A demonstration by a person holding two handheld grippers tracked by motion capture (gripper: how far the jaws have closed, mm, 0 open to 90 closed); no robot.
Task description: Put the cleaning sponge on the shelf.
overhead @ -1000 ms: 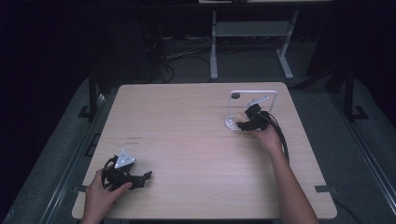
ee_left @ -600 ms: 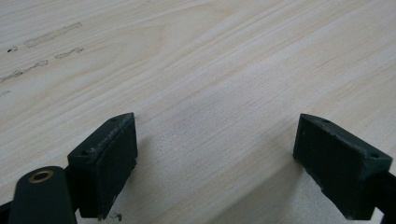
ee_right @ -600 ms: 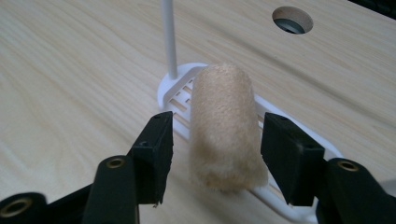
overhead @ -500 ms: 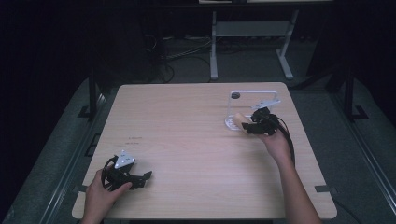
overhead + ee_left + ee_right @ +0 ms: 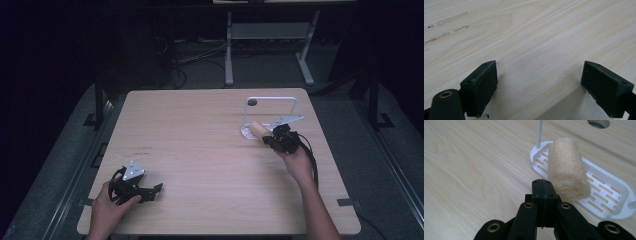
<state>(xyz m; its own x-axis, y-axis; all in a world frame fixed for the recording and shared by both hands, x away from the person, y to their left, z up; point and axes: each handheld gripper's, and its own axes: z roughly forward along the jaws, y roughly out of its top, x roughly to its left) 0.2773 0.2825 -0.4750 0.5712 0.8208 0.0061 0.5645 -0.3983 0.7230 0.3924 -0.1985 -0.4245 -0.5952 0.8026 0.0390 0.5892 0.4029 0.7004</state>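
Apparently the work is at its beginning. My right gripper (image 5: 269,138) has just been closing, and now its jaws are pressed together. The beige fuzzy roll (image 5: 258,128) is at their tip, over the base of the white rack (image 5: 293,99). I judge the lifting or placing of the roll is not yet done. My left gripper (image 5: 154,192) rests near the front left corner of the table (image 5: 200,130), released and holding nothing.

The right gripper view shows the pads meeting, with the roll just beside them on the right. Whether they pinch some of its pile, I cannot tell. The high view shows how well apart the two grippers are.
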